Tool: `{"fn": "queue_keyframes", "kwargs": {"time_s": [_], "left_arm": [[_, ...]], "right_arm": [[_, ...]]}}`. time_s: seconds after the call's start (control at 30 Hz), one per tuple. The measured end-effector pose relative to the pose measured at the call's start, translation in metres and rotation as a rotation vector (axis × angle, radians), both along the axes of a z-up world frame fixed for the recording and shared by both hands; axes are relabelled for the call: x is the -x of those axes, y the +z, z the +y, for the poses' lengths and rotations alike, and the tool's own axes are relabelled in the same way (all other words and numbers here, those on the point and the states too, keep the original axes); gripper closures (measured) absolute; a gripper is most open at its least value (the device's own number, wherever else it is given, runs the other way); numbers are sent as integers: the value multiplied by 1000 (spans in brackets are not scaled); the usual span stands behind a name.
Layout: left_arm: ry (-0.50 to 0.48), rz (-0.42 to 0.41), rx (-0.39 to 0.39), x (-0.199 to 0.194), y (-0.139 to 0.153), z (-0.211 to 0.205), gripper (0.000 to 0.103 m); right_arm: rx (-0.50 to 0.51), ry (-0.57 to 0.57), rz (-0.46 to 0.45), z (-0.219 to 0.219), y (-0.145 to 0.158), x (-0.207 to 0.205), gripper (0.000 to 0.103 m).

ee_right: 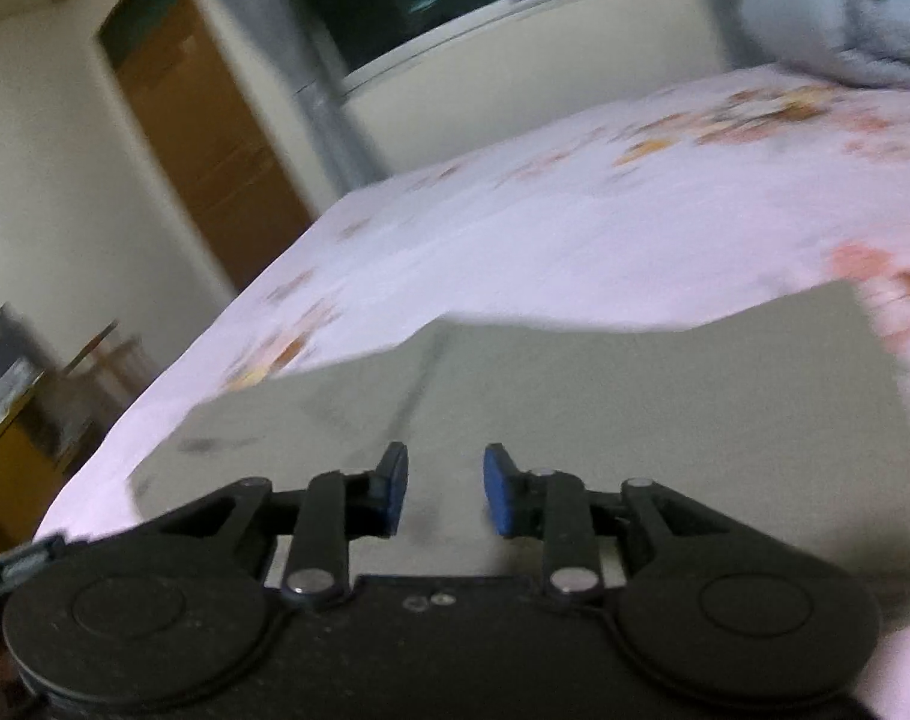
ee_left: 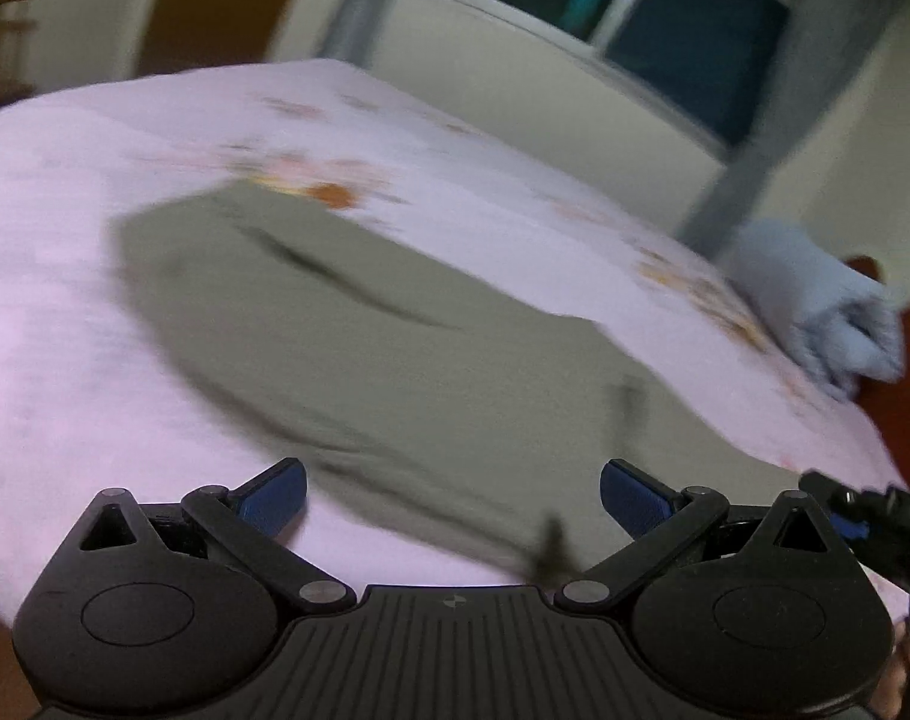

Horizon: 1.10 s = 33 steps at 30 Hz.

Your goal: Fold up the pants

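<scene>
Pants: olive-grey pants (ee_left: 359, 324) lie spread flat on the pink floral bedsheet (ee_left: 53, 300), toward its near edge; both views are motion-blurred, so waistband and cuffs are hard to tell apart.
Left gripper: the left gripper (ee_left: 453, 501) hovers at the near edge of the cloth, jaws spread wide, nothing between the blue pads (ee_left: 275, 498).
Right gripper: the right gripper (ee_right: 445, 489) sits low over the pants (ee_right: 575, 420), jaws parted to a moderate gap, holding nothing; whether the tips touch the fabric I cannot tell.
Step in hand: looks like the approach to a first grasp, no fold visibly started.
How to do it well: my read is to pinch two points along one edge, take every layer into each bite, lift level and together, then lay the fold over without dragging the sheet.
Risk: a shallow bite could slip out mid-carry.
Containers: none in view; a crumpled pale-blue blanket (ee_left: 815, 294) rests at the far side of the bed, well apart from the pants.
</scene>
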<state>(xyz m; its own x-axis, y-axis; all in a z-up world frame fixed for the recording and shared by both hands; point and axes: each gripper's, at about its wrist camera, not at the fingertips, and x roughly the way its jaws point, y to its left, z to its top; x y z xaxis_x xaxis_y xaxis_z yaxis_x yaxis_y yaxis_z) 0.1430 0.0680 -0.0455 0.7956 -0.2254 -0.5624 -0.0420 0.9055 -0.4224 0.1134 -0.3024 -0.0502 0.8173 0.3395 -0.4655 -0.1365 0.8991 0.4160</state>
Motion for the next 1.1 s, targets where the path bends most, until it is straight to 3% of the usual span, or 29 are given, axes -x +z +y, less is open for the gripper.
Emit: {"fn": "queue_keyframes", "kwargs": {"time_s": [0.1,0.17,0.3,0.4,0.5,0.53,0.73,0.8,0.83,0.87,1.1], "left_arm": [[-78,-8,89,-12,3,-37,0],[-120,25,194,-26,-1,-58,0],[-127,107,241,-50,-12,-86,1],[-115,119,205,-60,-14,-101,4],[-107,121,158,-58,-13,-112,15],[-108,120,150,-58,-13,-114,20],[-106,128,134,-68,-15,-118,33],[-113,135,147,-71,-18,-120,51],[-115,147,159,-73,-22,-119,73],[-115,158,164,-74,-24,-117,84],[-132,106,245,-60,-19,-104,84]], "right_arm": [[-135,-125,7,-60,6,14,72],[-230,-190,19,-97,5,30,65],[-384,-252,42,-133,-15,55,41],[-408,-278,54,-144,-30,70,41],[-439,-304,69,-154,-41,67,41],[-444,-314,70,-155,-45,68,41],[-482,-322,84,-157,-49,71,45],[-517,-308,100,-154,-54,73,46],[-523,-301,114,-153,-55,74,46],[-541,-293,129,-152,-58,74,46],[-714,-266,191,-156,-72,78,43]]}}
